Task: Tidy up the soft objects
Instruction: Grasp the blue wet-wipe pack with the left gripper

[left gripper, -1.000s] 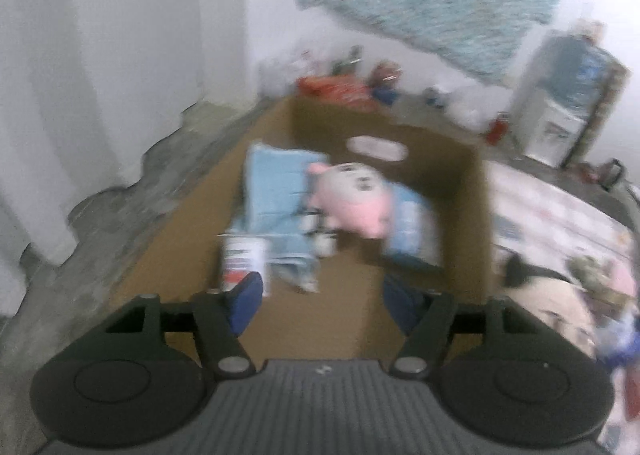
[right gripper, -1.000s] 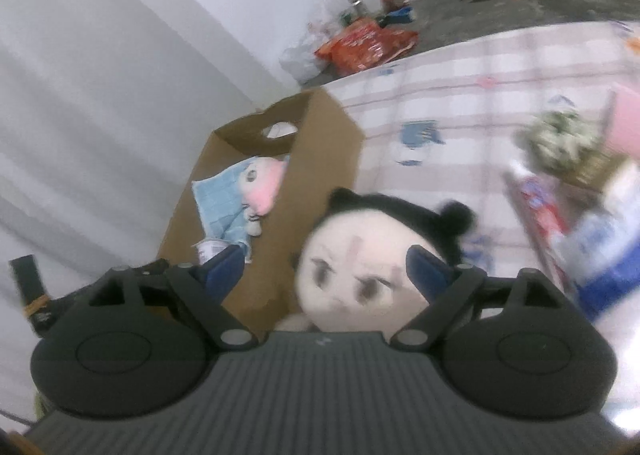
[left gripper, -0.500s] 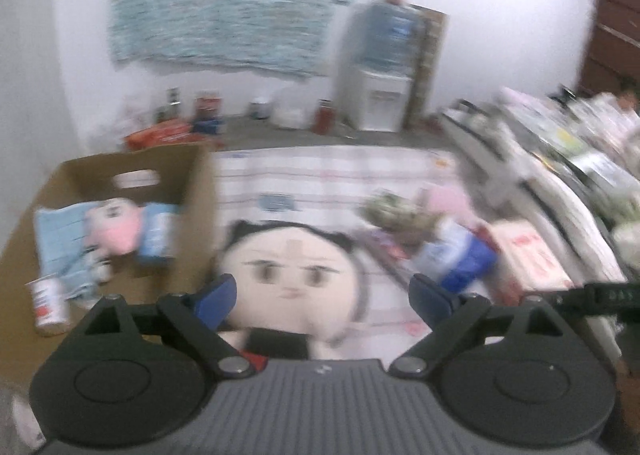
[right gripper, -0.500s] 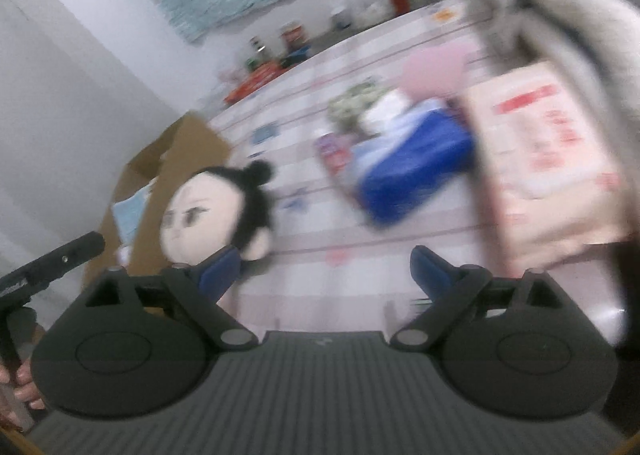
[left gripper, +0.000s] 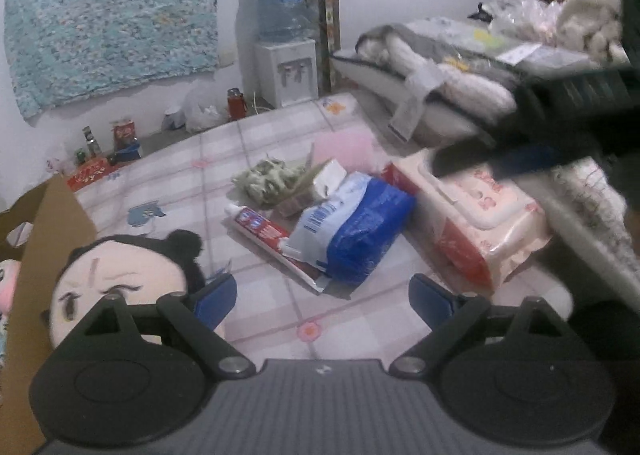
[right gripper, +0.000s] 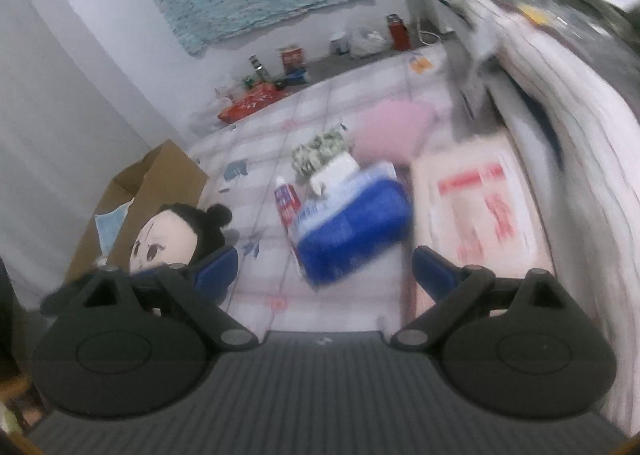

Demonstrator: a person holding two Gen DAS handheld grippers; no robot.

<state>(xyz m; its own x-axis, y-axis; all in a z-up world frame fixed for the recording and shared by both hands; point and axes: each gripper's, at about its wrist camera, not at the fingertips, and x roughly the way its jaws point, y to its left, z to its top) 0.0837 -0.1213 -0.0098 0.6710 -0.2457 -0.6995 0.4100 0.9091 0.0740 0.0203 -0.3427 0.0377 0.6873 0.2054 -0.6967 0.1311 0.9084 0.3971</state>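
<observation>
A plush doll head (left gripper: 120,279) with black hair lies on the checked bed sheet (left gripper: 256,143) against a brown cardboard box (left gripper: 48,215). My left gripper (left gripper: 323,301) is open and empty, with the doll just beyond its left finger. A blue and white soft packet (left gripper: 360,231) and a pink wet-wipes pack (left gripper: 472,223) lie ahead of it. My right gripper (right gripper: 325,271) is also open and empty. The blurred blue packet (right gripper: 352,231) lies just ahead between its fingers, the doll (right gripper: 168,239) to its left and the wipes pack (right gripper: 480,207) to its right.
A toothpaste tube (left gripper: 260,227), a green-white bundle (left gripper: 268,179), a small white box (left gripper: 330,177) and a pink item (left gripper: 344,145) lie beyond the packet. Folded bedding (right gripper: 560,135) is piled at the right. A water dispenser (left gripper: 286,67) stands by the far wall.
The left view has swung right from the box's inside to the bed, and its jaws have widened. The right view has swung right from the doll to the packets.
</observation>
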